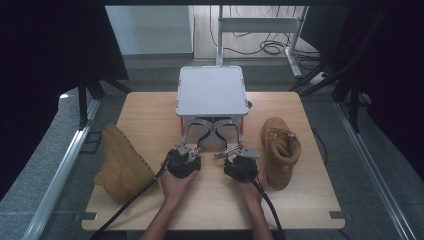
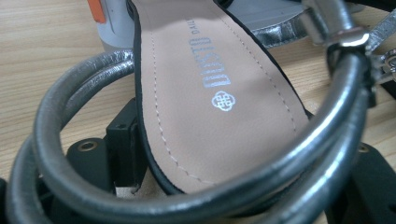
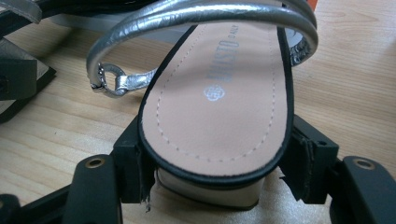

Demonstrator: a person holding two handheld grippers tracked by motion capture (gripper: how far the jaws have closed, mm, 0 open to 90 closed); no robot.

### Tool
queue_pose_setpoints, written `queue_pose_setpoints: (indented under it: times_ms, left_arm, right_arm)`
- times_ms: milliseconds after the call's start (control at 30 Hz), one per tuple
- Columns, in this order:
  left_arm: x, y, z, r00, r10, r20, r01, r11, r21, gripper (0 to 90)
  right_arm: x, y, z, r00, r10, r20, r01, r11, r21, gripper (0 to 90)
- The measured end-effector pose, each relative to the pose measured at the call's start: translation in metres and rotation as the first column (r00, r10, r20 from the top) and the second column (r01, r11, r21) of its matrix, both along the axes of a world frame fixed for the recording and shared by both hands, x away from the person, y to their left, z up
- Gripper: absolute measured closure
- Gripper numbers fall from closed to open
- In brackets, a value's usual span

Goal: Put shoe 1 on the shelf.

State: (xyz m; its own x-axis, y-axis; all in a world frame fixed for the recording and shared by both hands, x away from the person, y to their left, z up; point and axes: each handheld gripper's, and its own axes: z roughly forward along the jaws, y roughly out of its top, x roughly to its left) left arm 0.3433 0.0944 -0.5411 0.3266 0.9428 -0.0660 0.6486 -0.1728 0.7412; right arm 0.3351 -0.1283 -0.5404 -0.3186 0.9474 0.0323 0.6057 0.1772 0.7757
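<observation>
You have a gripper at the heel of each silver sandal in the middle of the table, just in front of the grey box (image 1: 212, 90), so the step in hand looks like taking hold of the pair. In the right gripper view the right sandal (image 3: 219, 93) has its heel block sitting squarely between the two black jaws, whose pads stand right against its sides; I would read the right gripper (image 1: 234, 156) as clamped on the heel, though a hair of slack cannot be ruled out. In the left gripper view the left sandal (image 2: 210, 93) lies with its insole between the jaws, and its looped silver ankle strap (image 2: 140, 196) drapes across them; one jaw stands close to the sole's edge and the other is hidden behind the strap, so I cannot tell whether the left gripper (image 1: 187, 154) is pressing yet. Your next move, as I judge it, calls for firming both grips on the heel blocks, not on the loose straps, and lifting both sandals together and level so that neither twists out. By count: two silver sandals, side by side; two tan boots, the left boot (image 1: 120, 165) at the table's near left and the right boot (image 1: 280, 150) at the right, both well apart from the sandals; one grey box at the far middle.
</observation>
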Motion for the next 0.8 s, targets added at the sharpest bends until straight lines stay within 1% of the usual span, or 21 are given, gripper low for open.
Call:
queue_pose_setpoints:
  times_ms: [100,233,500,733,800]
  left_arm:
    - [0.000,-0.001,0.000,1.0000,0.005,0.002,-0.005,1.0000,0.002,35.4]
    - [-0.001,-0.003,0.000,0.9996,0.022,0.020,-0.023,0.9994,0.026,37.5]
    - [-0.001,-0.004,0.003,0.9988,0.039,0.029,-0.040,0.9989,0.027,38.3]
    - [0.002,-0.005,0.009,0.9961,0.059,0.066,-0.060,0.9980,0.019,38.7]
    - [0.004,-0.007,0.011,0.9944,0.069,0.081,-0.070,0.9974,0.017,38.8]
  right_arm:
    - [0.001,0.000,0.000,1.0000,0.001,-0.003,-0.001,1.000,-0.001,36.3]
    - [0.000,0.002,0.000,0.9998,-0.022,-0.001,0.022,1.000,0.003,37.2]
    - [0.000,0.003,0.002,0.9993,-0.037,-0.002,0.037,0.999,0.008,37.8]
    - [0.000,0.002,0.004,0.9990,-0.044,-0.001,0.044,0.999,0.009,38.4]
    - [0.000,0.002,0.004,0.9989,-0.046,-0.001,0.046,0.999,0.009,38.5]
